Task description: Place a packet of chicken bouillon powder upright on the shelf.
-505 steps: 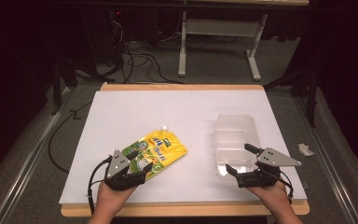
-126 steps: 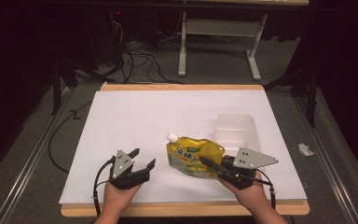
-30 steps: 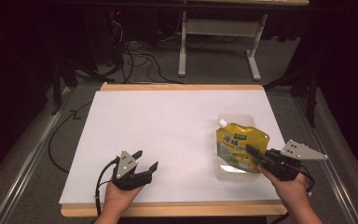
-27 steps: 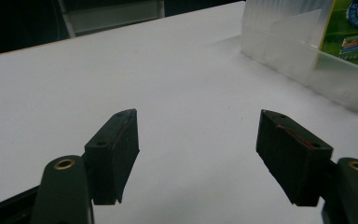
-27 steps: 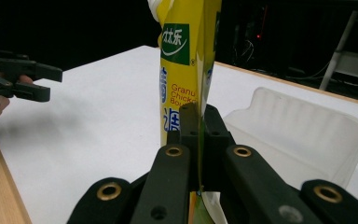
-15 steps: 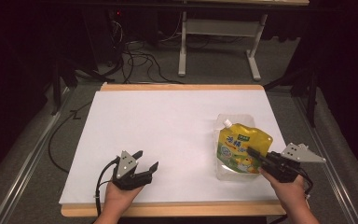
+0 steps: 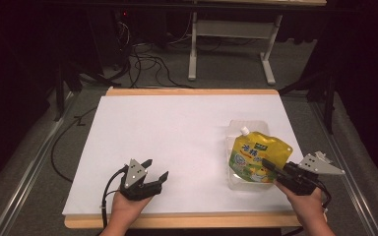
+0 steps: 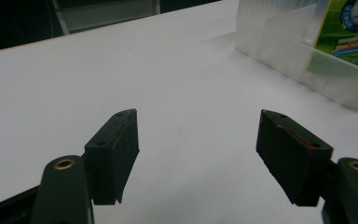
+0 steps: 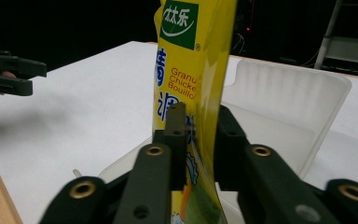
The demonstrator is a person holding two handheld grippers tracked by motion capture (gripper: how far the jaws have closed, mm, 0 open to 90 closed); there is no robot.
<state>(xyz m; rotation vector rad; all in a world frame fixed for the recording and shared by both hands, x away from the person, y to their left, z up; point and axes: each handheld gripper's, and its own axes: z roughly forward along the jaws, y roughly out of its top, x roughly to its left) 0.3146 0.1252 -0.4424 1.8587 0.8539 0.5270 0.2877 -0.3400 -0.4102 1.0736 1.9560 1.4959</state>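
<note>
We have the yellow pouch [image 7: 257, 158] in the clear plastic tray [image 7: 236, 183] near the desk's right front corner, where a second ago it hung a little higher over that tray; it now leans on the tray's far side with its white spout pointing toward the back edge. Our right gripper [image 7: 269, 166] reaches in from the front right, and in the right gripper view the pouch [image 9: 192, 70] stands on edge between the jaws, which have just been opening: the left pad looks to sit against the film, while the right one looks to have come slightly away, so we judge the grip to be loosening rather than firm. That suggests the placing is nearly done and letting go is the step in hand; the pouch may slump flat once freed, so we should draw the gripper back low and straight. Our left gripper [image 7: 150, 172] rests by the desk's front edge, left of centre, as it did before, its jaws wide apart with nothing between them; the left gripper view shows bare white desk [image 8: 121, 70] ahead and the tray [image 8: 279, 46] farther off.
</note>
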